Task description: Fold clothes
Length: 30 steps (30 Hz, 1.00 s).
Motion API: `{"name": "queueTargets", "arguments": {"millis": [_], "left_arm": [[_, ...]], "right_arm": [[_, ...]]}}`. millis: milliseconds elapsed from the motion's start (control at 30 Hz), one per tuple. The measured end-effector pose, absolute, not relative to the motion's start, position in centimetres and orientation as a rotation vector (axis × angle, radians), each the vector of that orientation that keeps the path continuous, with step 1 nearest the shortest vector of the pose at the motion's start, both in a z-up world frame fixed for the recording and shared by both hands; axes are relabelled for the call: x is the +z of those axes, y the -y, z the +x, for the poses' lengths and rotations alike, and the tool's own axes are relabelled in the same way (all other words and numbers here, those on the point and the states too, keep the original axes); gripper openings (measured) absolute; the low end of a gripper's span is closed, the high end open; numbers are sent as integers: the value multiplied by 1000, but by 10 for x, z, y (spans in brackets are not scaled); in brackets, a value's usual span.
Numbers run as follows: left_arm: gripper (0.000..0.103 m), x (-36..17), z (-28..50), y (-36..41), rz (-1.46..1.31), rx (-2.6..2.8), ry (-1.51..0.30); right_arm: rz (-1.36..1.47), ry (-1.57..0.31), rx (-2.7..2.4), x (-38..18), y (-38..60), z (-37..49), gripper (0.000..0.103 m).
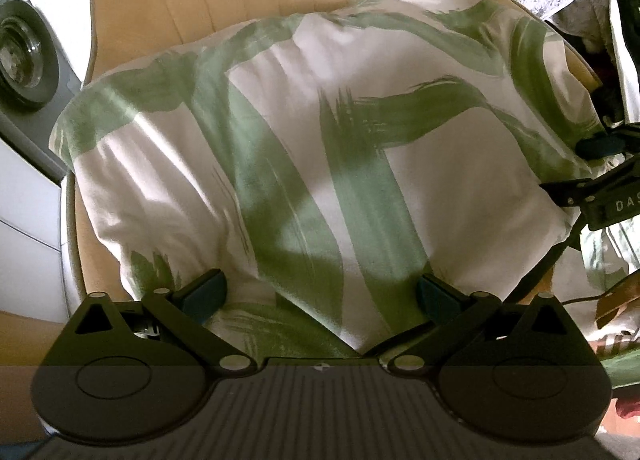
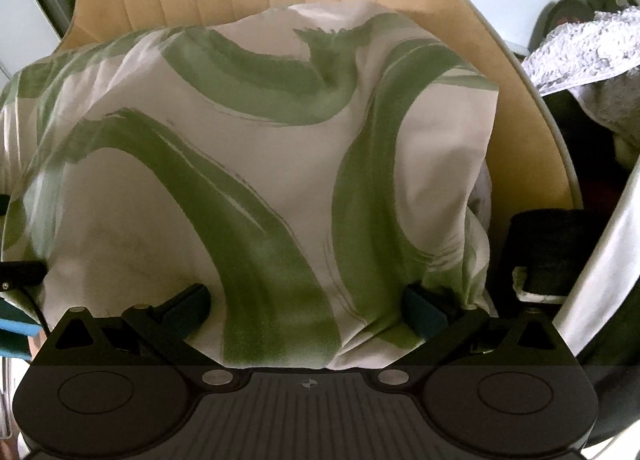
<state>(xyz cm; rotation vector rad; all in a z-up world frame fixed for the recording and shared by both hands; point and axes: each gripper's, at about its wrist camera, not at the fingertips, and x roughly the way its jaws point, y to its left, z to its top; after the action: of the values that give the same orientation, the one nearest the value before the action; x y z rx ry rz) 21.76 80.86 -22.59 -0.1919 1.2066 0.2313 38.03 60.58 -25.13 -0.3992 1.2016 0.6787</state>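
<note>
Lay spread over the tan chair seat (image 1: 120,0), filling mid-frame in both views: white cloth with green brush strokes (image 1: 320,132). Left gripper (image 1: 322,294) splayed wide, cloth edge between its fingers, unpinched. Right gripper (image 2: 306,302) likewise wide apart at the lower edge.

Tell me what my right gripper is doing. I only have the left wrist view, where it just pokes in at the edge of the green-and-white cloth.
Observer: The right gripper is open, its jaws spread wide, and the green-and-white cloth lies between them.
Operator: How does the cloth's right edge look there?
Observer: It is bunched into gathered folds just above the right-hand finger.
Operator: Anything beside the chair on that side?
Observer: A black cylindrical object sits just right of the chair.
</note>
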Motion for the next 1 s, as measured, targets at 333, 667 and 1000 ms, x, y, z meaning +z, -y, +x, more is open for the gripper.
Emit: {"name": "queueTargets", "arguments": {"millis": [333,667,1000], "left_arm": [[103,-233,241,-805,-205,330,-1264],[103,-191,238,-812,-211,361,-1266],[103,-78,193,-808,-255,402,-1018]], "right_arm": [[-310,-1263,605,-257,-624,401,102],[-496,-1098,616,-195,-648,380,102],[-392,-969,599,-78,-632,336,102]]}}
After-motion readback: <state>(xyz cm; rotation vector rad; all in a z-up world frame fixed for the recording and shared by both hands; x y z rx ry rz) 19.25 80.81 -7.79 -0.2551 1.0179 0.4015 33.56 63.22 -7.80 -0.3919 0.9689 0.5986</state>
